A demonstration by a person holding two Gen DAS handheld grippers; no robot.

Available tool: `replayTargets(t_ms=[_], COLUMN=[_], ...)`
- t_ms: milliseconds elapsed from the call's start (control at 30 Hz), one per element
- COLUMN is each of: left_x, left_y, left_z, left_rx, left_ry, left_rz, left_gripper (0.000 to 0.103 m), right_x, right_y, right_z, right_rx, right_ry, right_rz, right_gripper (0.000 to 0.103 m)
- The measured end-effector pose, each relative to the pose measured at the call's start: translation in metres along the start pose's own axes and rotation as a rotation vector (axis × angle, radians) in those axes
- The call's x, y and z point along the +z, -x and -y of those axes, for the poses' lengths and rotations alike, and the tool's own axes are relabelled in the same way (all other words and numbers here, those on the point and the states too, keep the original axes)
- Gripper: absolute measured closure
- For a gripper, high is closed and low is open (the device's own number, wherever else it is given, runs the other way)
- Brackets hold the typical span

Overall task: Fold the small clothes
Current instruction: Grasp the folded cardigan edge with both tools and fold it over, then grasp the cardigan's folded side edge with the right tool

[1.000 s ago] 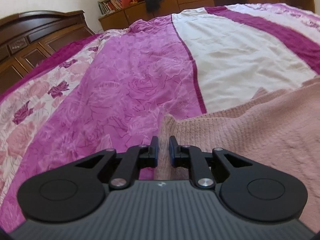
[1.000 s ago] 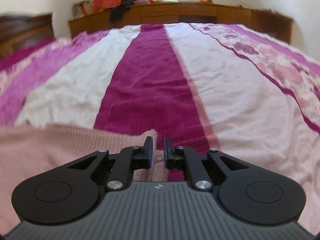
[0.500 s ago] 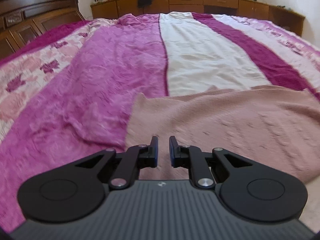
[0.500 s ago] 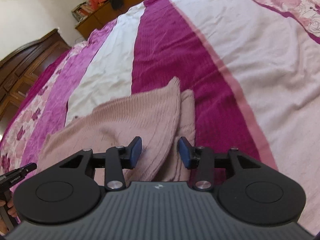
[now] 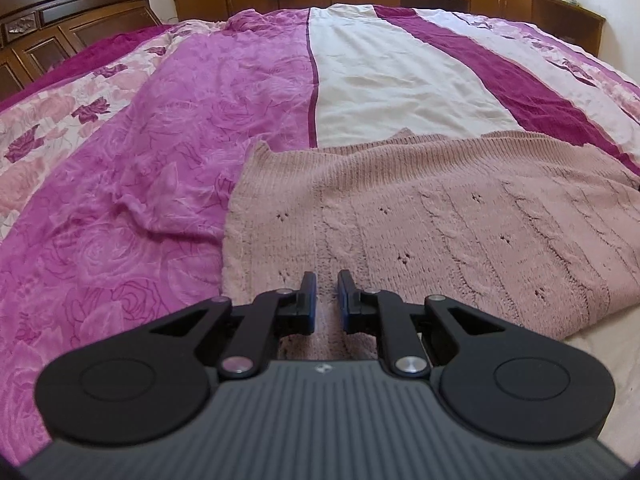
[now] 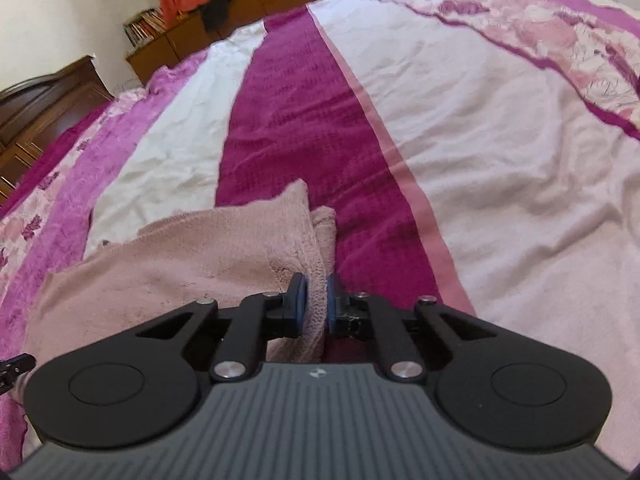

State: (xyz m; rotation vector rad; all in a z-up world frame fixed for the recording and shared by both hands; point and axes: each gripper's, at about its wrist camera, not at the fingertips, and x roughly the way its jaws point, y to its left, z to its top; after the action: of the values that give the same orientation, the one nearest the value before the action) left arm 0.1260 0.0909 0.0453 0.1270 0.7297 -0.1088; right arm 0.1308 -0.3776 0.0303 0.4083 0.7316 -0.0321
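Right tongs (image 6: 316, 300) have closed, pinching the pink sweater (image 6: 224, 248).

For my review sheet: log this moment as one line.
stage: folding | right gripper: shut on pink sweater edge | left gripper: narrow gap, over sweater | surface: bedspread

Black gripper (image 5: 324, 300), blue pads (image 5: 311, 298), silver screws, ribbed grey housing.

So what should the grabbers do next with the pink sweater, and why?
Probably lift the right gripper and carry its edge across toward the left side. Its pads are pinched on a bunched fold of the pink sweater, while the rest lies flat on the bedspread. The left gripper rests narrowly parted over the knit; whether it grips, I cannot tell.
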Motion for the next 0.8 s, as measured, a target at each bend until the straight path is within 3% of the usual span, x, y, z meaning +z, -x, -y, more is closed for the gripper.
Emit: replayTargets(t_ms=[100,233,333,533,800], left_x=[0.0,-0.002,-0.005,-0.012,-0.018], left_y=[0.003,0.01,0.018,0.033,0.05], left_z=[0.0,0.0,0.001,0.003,-0.001], left_rx=[-0.002,-0.011,-0.014,-0.017,0.008], left_ry=[0.002,0.02,0.04,0.056,0.134], left_rz=[-0.003,-0.007,-0.01,-0.018,-0.041], left_gripper=[0.089,0.088,0.088,0.088,0.088], right_x=[-0.004,-0.017,-0.031,-0.06,-0.062], right_y=[0.019,0.048,0.059,0.046,0.052], right_z=[-0.008,-0.018,-0.025,-0.026,0.0], right_rx=[-0.016,0.049,0.086,-0.013,0.074], right_ry=[0.032,0.057,0.083,0.149,0.004], right_rz=[0.04,0.081,0.08,0.036,0.048], right_gripper=[0.091,0.091,0.084,0.064,0.053])
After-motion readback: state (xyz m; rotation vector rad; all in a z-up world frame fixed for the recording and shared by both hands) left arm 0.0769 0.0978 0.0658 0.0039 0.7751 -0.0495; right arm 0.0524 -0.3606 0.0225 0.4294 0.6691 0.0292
